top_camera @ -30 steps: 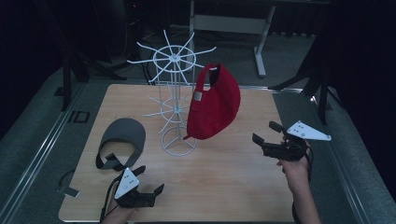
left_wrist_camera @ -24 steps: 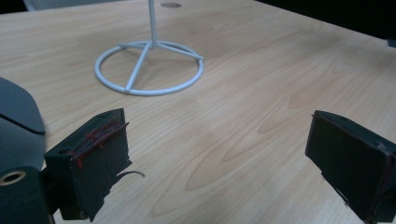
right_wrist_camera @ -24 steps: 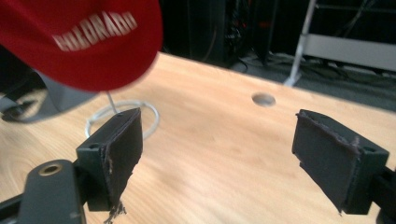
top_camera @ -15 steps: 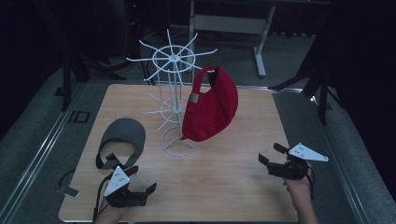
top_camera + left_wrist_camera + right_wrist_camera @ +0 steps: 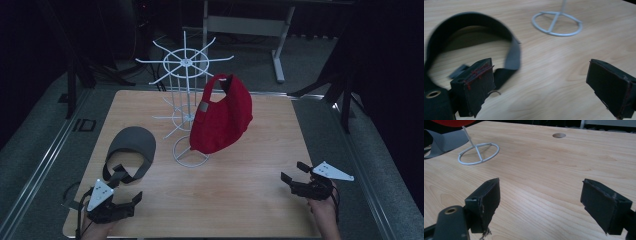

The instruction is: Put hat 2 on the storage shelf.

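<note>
A red cap (image 5: 221, 117) hangs on a white wire rack (image 5: 185, 75) that stands mid-table on a ring base (image 5: 190, 156) (image 5: 557, 23) (image 5: 478, 153). A grey visor (image 5: 131, 150) (image 5: 471, 32) lies flat to the rack's left, its strap toward the front. My left gripper (image 5: 127, 202) (image 5: 546, 85) is open low over the front left corner, just in front of the visor's strap. My right gripper (image 5: 295, 173) (image 5: 541, 205) is open near the front right edge, over bare wood, with nothing between its jaws.
The wooden table (image 5: 240, 200) has a round cable hole (image 5: 559, 135) at its back. A metal rail (image 5: 45, 160) runs along the left side. A white desk frame (image 5: 250, 22) stands in the dark behind the table.
Both grippers have drawn back toward the front edge. The right one came away from the red cap, which swung slightly on the rack. The visor has not moved.
</note>
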Demonstrator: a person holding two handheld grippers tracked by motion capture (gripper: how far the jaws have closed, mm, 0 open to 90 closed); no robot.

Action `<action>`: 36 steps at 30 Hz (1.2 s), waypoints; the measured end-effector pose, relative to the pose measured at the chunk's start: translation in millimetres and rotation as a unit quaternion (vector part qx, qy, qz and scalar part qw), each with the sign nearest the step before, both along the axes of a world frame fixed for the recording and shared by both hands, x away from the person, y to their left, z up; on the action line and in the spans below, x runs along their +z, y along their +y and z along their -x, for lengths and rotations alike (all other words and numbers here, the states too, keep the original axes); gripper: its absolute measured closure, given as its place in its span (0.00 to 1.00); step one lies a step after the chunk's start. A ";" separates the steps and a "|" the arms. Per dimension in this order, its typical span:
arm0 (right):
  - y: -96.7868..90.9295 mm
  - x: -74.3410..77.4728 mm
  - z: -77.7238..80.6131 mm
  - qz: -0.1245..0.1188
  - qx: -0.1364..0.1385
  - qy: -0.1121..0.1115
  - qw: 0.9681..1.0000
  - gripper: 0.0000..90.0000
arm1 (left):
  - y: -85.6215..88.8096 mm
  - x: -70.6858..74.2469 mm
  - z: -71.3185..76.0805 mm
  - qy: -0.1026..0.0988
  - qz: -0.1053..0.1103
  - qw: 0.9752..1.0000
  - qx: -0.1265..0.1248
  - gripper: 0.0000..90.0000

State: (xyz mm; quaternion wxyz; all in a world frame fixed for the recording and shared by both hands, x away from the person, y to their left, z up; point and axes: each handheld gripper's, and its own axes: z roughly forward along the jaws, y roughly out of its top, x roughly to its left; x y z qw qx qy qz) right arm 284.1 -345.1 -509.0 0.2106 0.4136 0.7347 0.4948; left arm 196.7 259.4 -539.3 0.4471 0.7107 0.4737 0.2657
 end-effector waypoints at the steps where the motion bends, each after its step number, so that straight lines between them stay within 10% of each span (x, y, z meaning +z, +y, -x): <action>1: 0.0 0.0 0.0 0.000 0.000 0.000 1.000 0.18 | 0.0 0.0 0.0 0.000 0.000 1.000 0.000 0.09; 22: -6.8 -9.3 3.1 0.010 -0.014 0.011 1.000 0.18 | 21.0 -19.9 -63.4 0.082 -0.035 0.995 0.053 0.09; 36: -21.2 -35.6 1.9 0.031 -0.098 0.030 0.994 0.18 | 13.1 -25.5 -71.8 0.114 -0.076 0.989 0.060 0.42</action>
